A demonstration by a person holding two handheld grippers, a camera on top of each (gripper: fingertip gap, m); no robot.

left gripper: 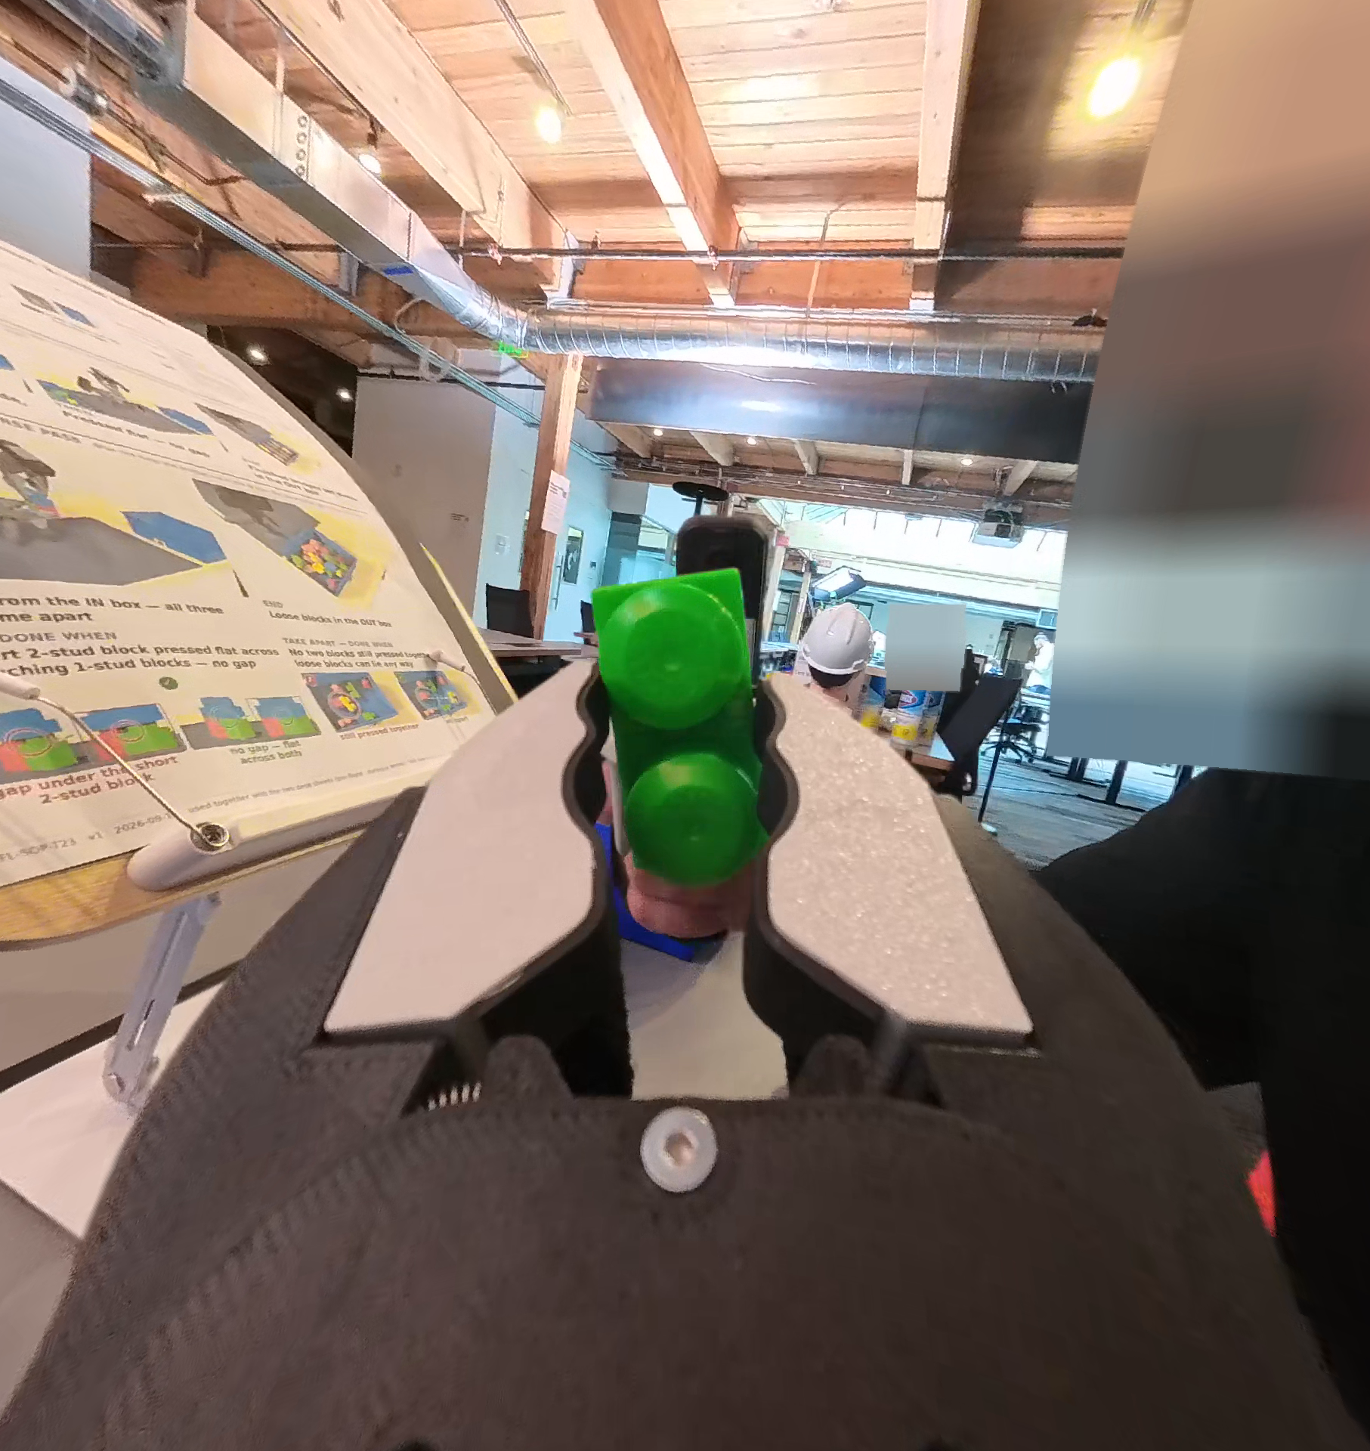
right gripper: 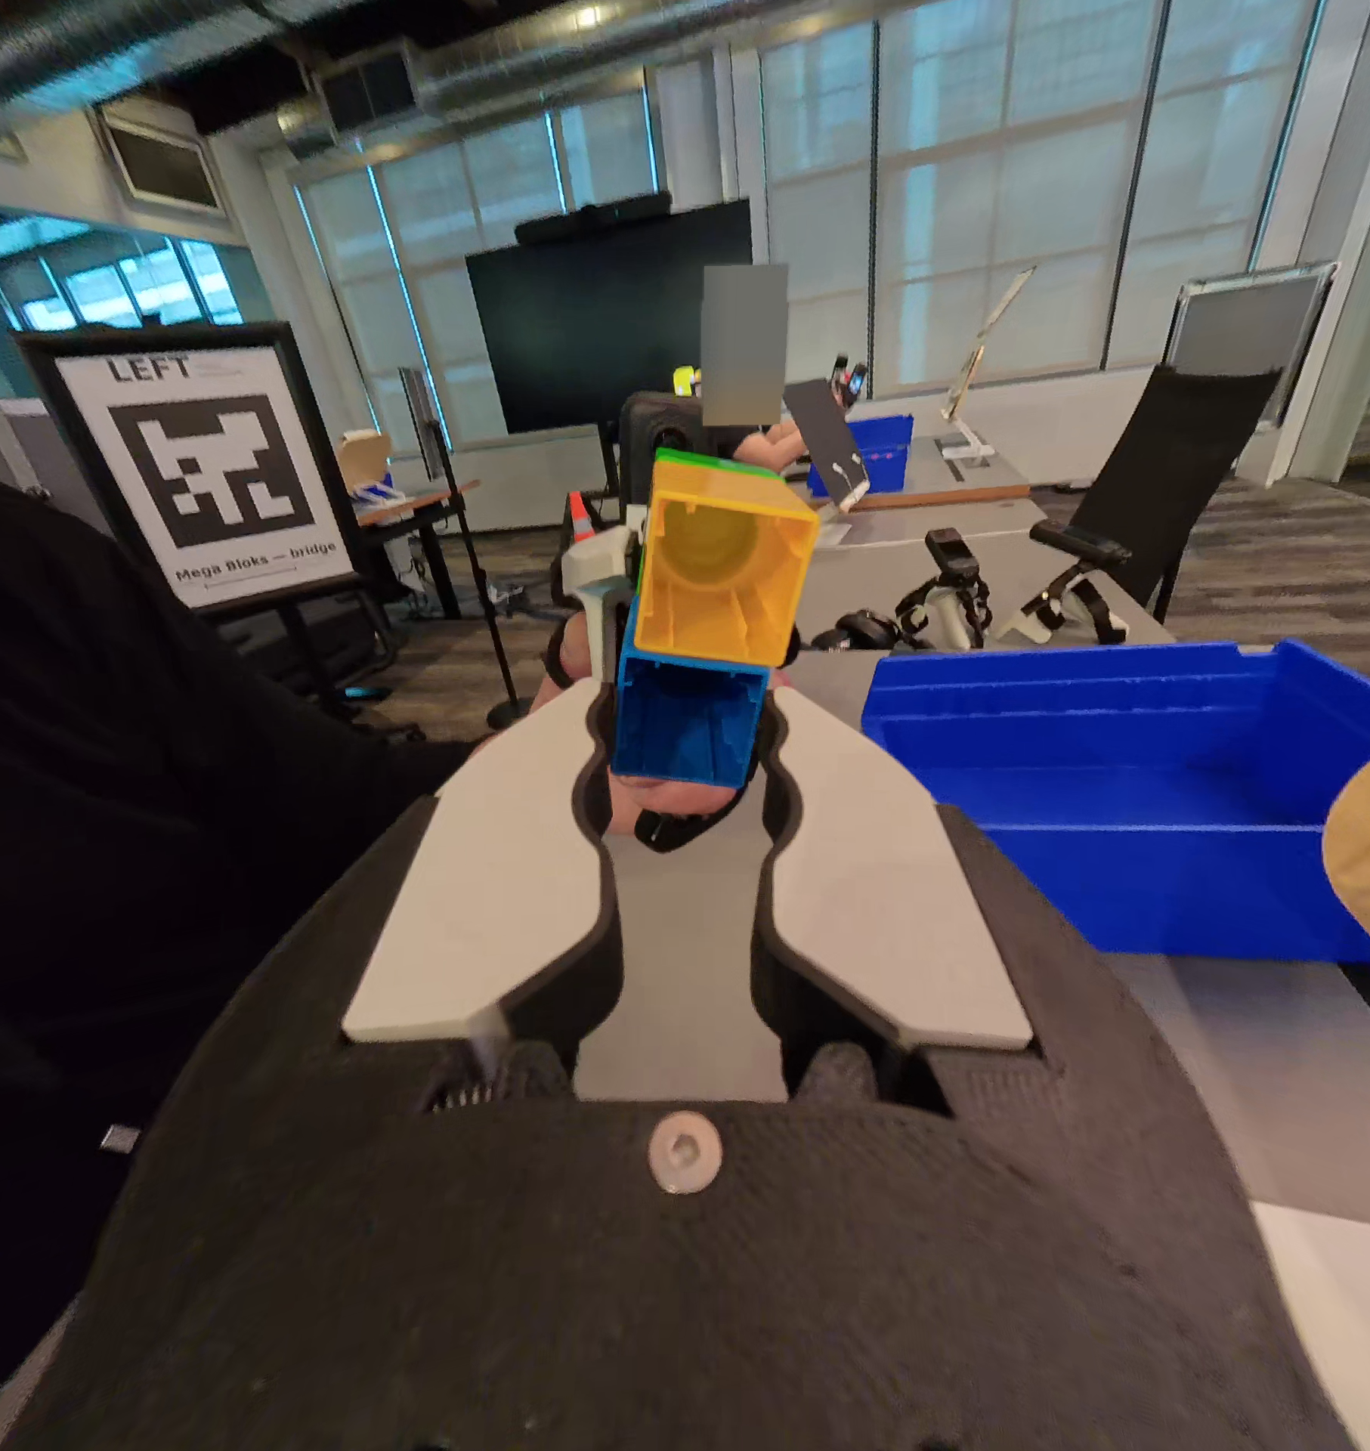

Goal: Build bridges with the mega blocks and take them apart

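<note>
Blocks are held up off the table, joined as a small bridge between the two grippers. In the left wrist view, the left gripper (left gripper: 677,746) is seen closed part-way on the green block (left gripper: 677,707), a two-stud piece whose studs face the camera; both pads are pressed on its sides. A scrap of blue (left gripper: 650,934) shows below it, and beyond it a hand (left gripper: 685,903) is glimpsed. Farther left, an instruction sheet (left gripper: 140,628) is propped on a stand.

In the right wrist view, the right gripper (right gripper: 685,738) is closed part-way on the blue block (right gripper: 689,722), hollow underside toward the camera, with the pads against its flanks. Directly above, touching it, the yellow block (right gripper: 725,565) is seen, also hollow side forward and slightly tilted. A green edge (right gripper: 713,463) shows behind its top. To the left of these the far gripper's fingers (right gripper: 599,565) are visible. At the table's right side a blue bin (right gripper: 1137,785) stands; a marker board (right gripper: 195,471) is seen far left.
</note>
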